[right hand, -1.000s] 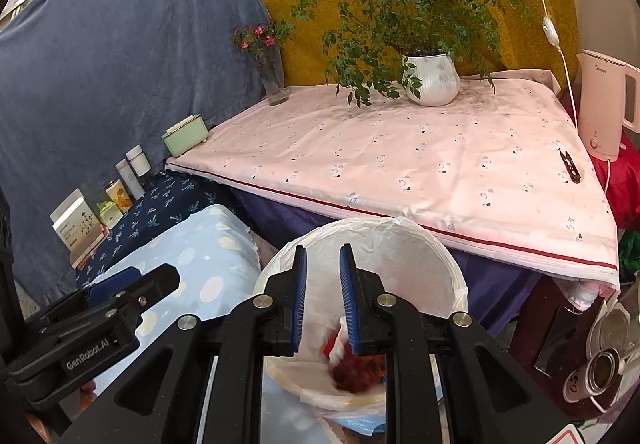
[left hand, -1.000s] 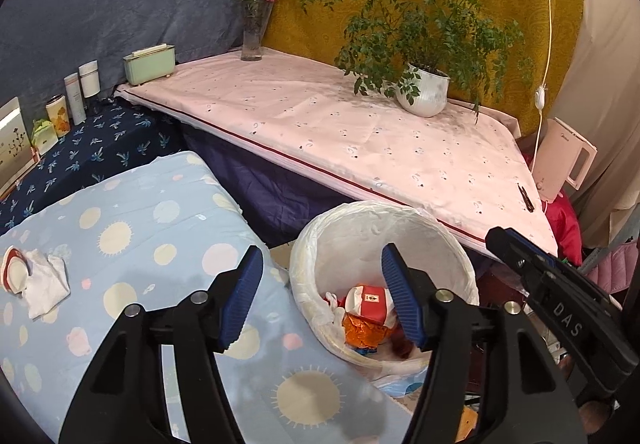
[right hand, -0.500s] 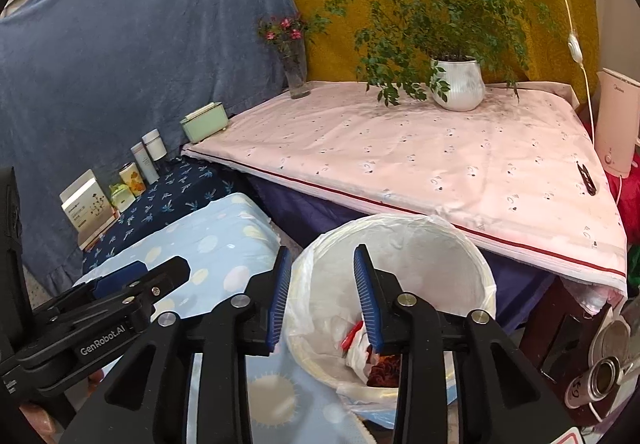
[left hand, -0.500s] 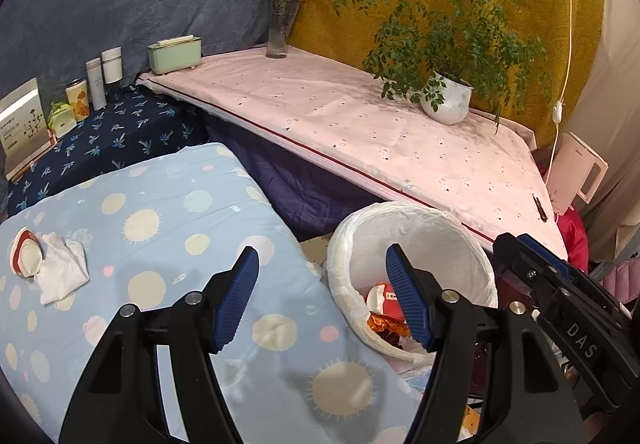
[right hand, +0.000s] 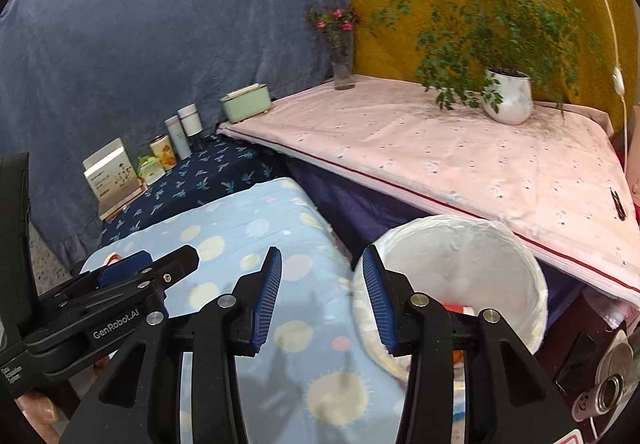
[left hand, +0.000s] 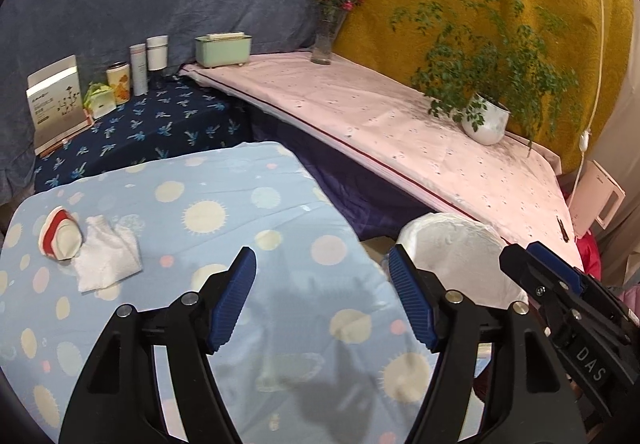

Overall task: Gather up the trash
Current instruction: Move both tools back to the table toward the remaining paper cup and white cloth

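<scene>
A crumpled white tissue (left hand: 105,258) and a crushed red-and-white paper cup (left hand: 59,238) lie at the far left of the light blue table (left hand: 240,203). A white-lined trash bin (right hand: 460,268) stands off the table's right edge, with trash inside; it also shows in the left wrist view (left hand: 460,256). My left gripper (left hand: 322,294) is open and empty above the table's middle. My right gripper (right hand: 320,298) is open and empty over the table's right edge, next to the bin. In the right wrist view the left gripper (right hand: 120,292) sits at the left.
A pink-covered table (left hand: 400,131) holds a potted plant (left hand: 486,119), a flower vase (left hand: 324,39) and a green box (left hand: 222,49). A dark blue table (left hand: 132,131) carries bottles and boxes. A kettle (left hand: 600,199) stands at the right.
The right gripper opened and its trash dropped into the bin. Both grippers pulled back and swung left from the bin toward the blue table; the tissue and cup now sit nearer the left gripper.
</scene>
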Tool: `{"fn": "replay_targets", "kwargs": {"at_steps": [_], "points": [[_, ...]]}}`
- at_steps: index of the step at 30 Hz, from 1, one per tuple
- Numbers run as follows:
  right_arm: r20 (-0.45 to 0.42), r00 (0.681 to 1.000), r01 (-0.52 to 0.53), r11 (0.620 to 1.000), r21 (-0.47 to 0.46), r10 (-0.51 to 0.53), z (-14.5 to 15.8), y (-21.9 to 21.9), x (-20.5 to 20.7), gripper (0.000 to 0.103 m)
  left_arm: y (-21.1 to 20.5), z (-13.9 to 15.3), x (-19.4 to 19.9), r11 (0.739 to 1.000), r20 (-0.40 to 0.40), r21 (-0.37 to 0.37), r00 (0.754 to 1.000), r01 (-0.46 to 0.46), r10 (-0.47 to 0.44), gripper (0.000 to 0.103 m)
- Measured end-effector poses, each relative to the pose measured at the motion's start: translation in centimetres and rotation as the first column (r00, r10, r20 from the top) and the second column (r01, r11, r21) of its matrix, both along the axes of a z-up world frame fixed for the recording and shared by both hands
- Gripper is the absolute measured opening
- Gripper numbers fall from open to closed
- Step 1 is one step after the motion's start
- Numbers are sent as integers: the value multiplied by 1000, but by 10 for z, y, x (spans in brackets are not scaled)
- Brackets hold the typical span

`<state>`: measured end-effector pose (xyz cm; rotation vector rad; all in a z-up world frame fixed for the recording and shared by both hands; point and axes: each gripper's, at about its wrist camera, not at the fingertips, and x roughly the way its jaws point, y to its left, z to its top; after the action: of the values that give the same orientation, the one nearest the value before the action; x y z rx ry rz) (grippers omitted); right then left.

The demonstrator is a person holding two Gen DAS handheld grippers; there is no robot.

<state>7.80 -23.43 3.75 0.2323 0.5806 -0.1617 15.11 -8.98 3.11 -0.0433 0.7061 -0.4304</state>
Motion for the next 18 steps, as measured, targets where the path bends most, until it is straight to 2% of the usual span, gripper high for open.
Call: {"fn": "replay_targets", "kwargs": {"at_steps": [3,8,13,18], "points": [[-9,999,-37,999,-8,37,-1,21,10,44,24,-3,5,999,4,1,999,-43,43,74],[-35,994,-103,995,-12,102,-7,58,27,45,66,-11,17,994,-14,3,994,-108,108,74],[-66,983,-175,984,-17,173,-18,99,44,45,111,-22,27,983,-22,23,983,-184,185,79],[-101,965,-244,970,-3,242,-33,141,62,45,157,-38,38,966,-35,57,966,-252,254,80]]}}
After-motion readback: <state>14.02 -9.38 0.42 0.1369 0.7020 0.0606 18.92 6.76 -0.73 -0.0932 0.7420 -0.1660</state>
